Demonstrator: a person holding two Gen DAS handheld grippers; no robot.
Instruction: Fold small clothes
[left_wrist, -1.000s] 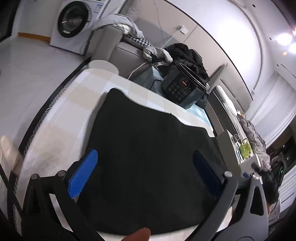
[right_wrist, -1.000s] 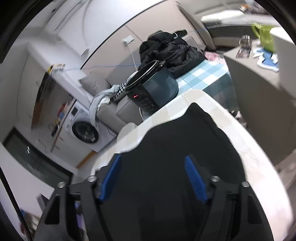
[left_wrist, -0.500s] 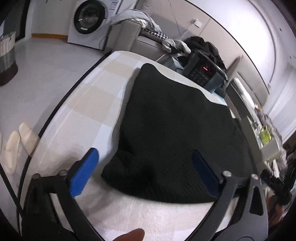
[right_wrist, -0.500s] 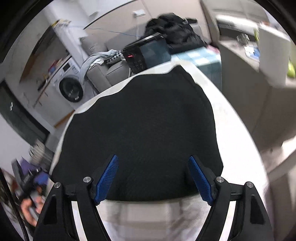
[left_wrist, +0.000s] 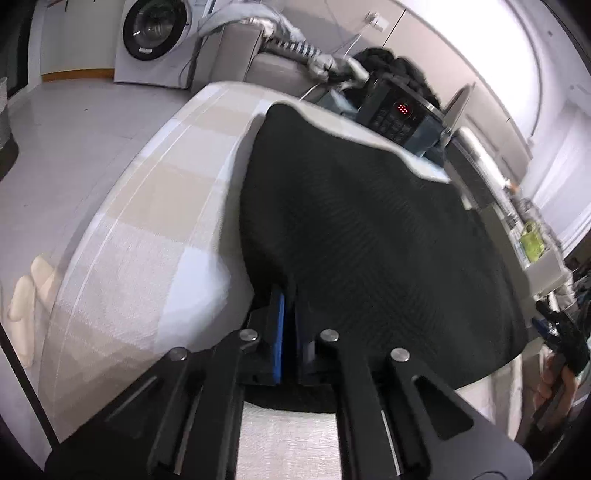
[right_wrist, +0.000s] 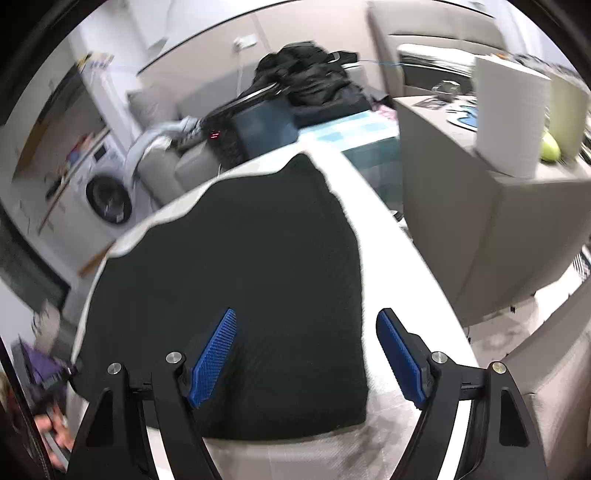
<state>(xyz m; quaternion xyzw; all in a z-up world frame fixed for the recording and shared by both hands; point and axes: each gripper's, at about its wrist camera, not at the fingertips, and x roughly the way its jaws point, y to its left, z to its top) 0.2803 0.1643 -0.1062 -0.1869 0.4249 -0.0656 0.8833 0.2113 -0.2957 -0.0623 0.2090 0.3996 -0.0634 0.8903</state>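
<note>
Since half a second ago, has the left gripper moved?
Yes. The left gripper has closed on the black garment's near left corner, having advanced toward it across the checked tablecloth.

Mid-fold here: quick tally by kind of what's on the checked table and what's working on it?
Black garment: 1, spread flat on the table
Grippers: 2, the left gripper shut on the garment's near edge, the right gripper open over it
Total: 3
</note>
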